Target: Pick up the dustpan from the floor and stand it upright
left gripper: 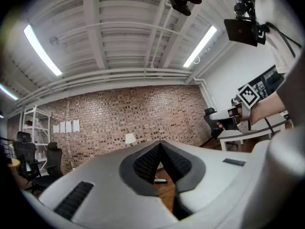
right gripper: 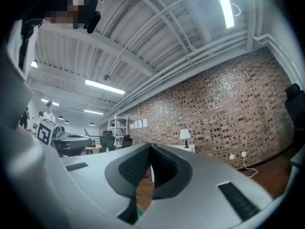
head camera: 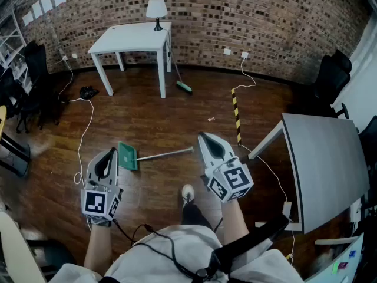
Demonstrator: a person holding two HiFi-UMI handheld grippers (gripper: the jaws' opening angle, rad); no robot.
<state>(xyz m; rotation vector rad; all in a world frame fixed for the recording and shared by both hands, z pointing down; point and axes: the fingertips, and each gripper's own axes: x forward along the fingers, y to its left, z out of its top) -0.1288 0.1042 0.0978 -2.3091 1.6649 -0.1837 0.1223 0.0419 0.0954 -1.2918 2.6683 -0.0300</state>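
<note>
2 grippers are held out in front of the person, both about level and clear of the wooden floor (head camera: 147, 122). Left gripper (head camera: 111, 151): jaws closed together, pads meeting at the tips, nothing between them. Right gripper (head camera: 202, 136): jaws likewise closed together and empty. Dustpan (head camera: 127, 156): green, lying flat on the floor, not upright; its long pale handle (head camera: 165, 154) runs along the boards toward the right. In the head view the pan shows just right of the left gripper's tips, and the handle's end shows just left of the right gripper; neither gripper touches it. 1 shoe (head camera: 188, 193) of the person stands on the floor below the handle in that view. Background: 1 white table (head camera: 132, 37) stands against the brick wall (head camera: 265, 16), with 1 lamp (head camera: 156, 10) on it and 1 green-headed broom (head camera: 183, 87) leaning beside its leg. 1 yellow-and-black strip (head camera: 236, 114) lies on the floor at right, near 1 grey desk (head camera: 324, 164). 1 white cable (head camera: 85, 128) trails across the floor at left.
</note>
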